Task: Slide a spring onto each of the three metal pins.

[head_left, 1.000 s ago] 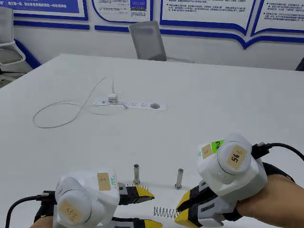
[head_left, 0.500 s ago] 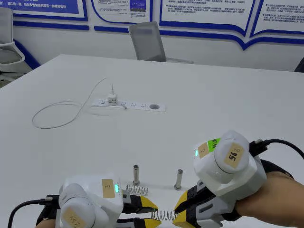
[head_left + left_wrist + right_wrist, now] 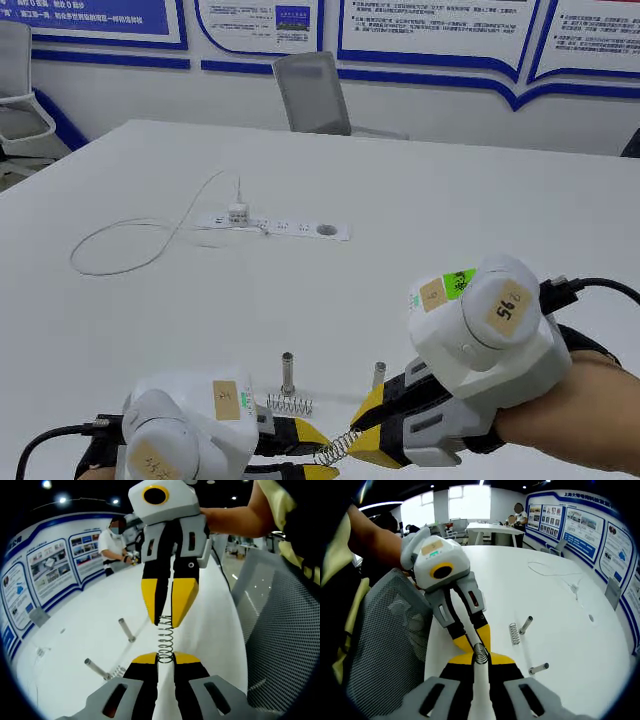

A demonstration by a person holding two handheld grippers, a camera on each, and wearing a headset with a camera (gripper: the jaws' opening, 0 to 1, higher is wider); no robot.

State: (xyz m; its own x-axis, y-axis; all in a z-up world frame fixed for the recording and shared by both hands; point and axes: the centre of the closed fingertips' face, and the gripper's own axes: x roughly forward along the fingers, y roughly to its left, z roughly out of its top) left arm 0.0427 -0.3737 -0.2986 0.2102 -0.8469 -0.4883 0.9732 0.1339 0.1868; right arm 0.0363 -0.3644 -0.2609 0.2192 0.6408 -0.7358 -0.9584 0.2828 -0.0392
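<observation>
Head view: a wide white table (image 3: pixel 450 200) with both grippers low in front. The left gripper (image 3: pixel 316 452) and right gripper (image 3: pixel 360 434) meet tip to tip. Each has its jaws pinched narrow on one end of the same spring (image 3: pixel 338 447), held just above the table, probably to hand it over or line it up for threading. Just beyond stand the left pin (image 3: pixel 288 372) and right pin (image 3: pixel 379 377), upright and bare. A second spring (image 3: pixel 289 404) lies at the left pin's foot. The held spring is thin, silvery, open-coiled and slightly bowed.
</observation>
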